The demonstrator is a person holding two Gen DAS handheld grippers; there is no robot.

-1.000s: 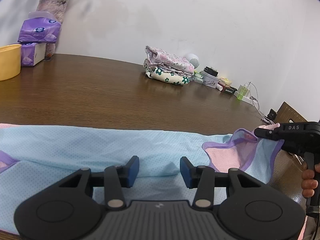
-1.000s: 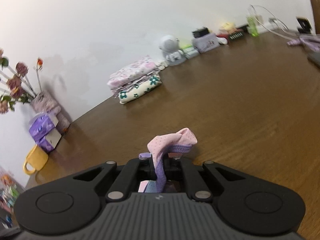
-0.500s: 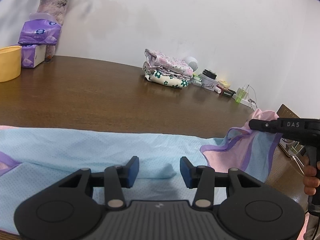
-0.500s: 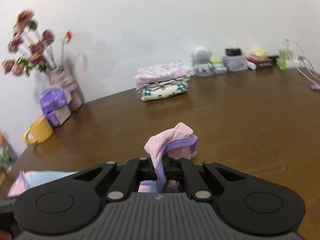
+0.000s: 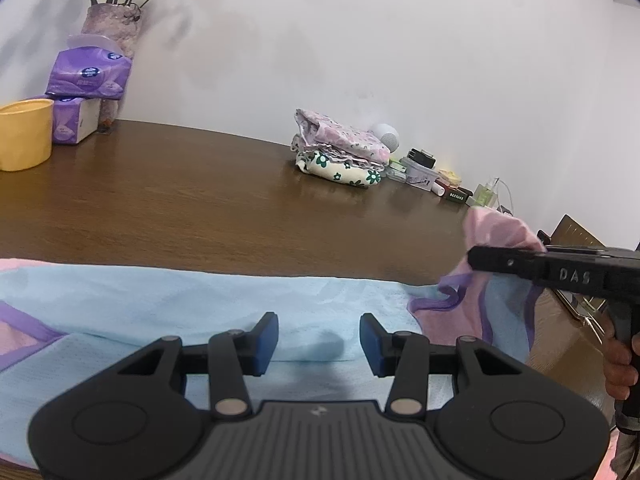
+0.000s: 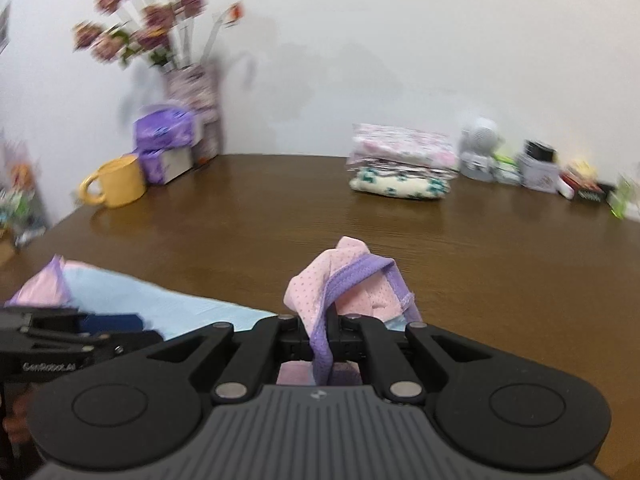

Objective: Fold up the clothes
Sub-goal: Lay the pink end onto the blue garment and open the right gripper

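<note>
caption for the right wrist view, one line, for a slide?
Right gripper shut on the pink, purple-trimmed sleeve of a light blue mesh garment, lifted over the brown wooden table.

A broad stretch of bare bench lies open ahead of the blue garment, toward twelve o'clock. Obstacles keep to the far edge: a yellow mug, tissue packs and a flower vase at ten o'clock, a folded clothes pile at one, small clutter trailing toward two. The right tongs, clamped on a lifted corner, block the three o'clock side.
</note>
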